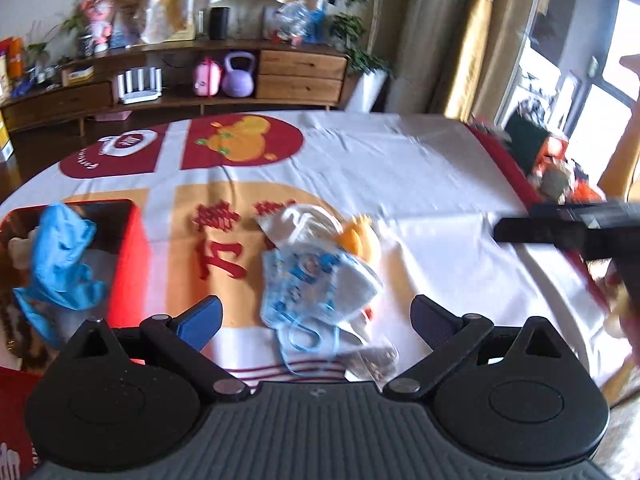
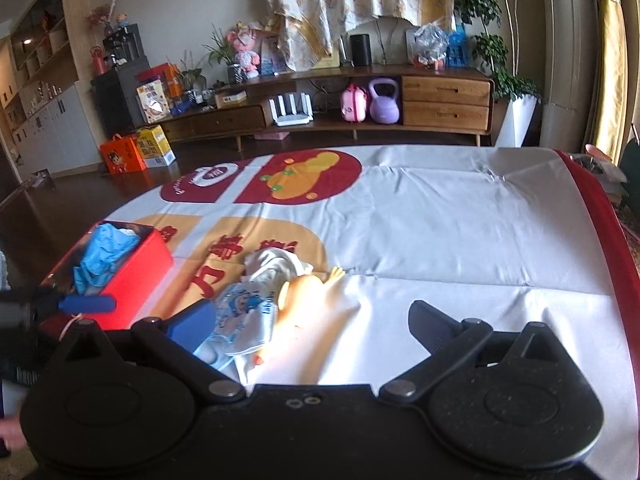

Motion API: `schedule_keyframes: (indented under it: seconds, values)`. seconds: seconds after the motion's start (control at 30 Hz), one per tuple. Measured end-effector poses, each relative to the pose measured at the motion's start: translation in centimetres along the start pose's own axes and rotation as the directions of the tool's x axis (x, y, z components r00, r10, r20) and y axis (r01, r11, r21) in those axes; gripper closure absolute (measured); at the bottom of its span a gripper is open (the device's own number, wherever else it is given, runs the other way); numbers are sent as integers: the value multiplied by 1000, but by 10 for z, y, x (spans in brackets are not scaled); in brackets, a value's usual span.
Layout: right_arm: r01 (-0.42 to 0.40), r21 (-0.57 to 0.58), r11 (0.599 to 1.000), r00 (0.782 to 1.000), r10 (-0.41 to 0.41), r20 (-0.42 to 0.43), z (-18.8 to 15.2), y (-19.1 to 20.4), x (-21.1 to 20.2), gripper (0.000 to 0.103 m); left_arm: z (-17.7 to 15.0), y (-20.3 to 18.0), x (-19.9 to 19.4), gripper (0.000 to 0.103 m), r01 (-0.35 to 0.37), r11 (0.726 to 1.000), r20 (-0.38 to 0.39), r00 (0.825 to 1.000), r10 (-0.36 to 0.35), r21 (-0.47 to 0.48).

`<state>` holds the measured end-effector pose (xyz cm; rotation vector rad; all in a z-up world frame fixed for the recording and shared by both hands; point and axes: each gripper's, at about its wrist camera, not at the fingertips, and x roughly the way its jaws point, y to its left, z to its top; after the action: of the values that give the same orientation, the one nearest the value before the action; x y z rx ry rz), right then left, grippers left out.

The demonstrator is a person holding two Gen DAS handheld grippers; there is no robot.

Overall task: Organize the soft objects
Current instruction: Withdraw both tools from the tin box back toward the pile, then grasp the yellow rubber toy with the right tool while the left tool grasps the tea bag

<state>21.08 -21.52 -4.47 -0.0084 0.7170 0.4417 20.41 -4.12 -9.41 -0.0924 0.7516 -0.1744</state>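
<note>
Both tongs, left (image 1: 316,320) and right (image 2: 312,326), spread wide over crumpled blue-printed face masks (image 1: 316,280), holding nothing.

- The left tool (image 1: 316,318) hovers with its jaws spread wide, nothing between them.
- The right tool (image 2: 312,322) is likewise spread wide and empty, level with the left.

Both wrist views look forward, sharing the tablecloth (image 1: 400,168)
</note>
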Motion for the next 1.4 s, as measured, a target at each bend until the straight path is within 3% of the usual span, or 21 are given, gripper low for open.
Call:
schedule_keyframes:
  seconds: [0.17,0.33,0.6,0.9,1.03,1.17,1.4]
  values:
    - [7,7,1000,1000,-7,-23,5,-4,24,1,-13,-21,11,2,-15,997,8,1000,15,75]
    - [20,10,1000,998,-20,-55,9,-2,55,1,-20,-30,24,2,25,996,-6,1000,-24,90]
    - [15,55,998,992,-7,-129,10,-3,102,12,-31,-40,42,2,60,988,-22,998,-57,141]
    - [34,100,994,983,-15,-184,8,-7,128,28,-41,-49,57,3,83,974,-39,996,-76,212]
    - [34,111,993,981,-12,-193,8,-7,135,35,-44,-51,62,15,102,968,-54,994,-92,229]
    - [11,134,991,979,17,-203,8,-8,141,49,-47,-51,66,26,110,966,-70,993,-96,234]
    - [-8,185,983,975,48,-216,5,-9,150,53,-49,-50,67,36,114,963,-75,992,-98,243]
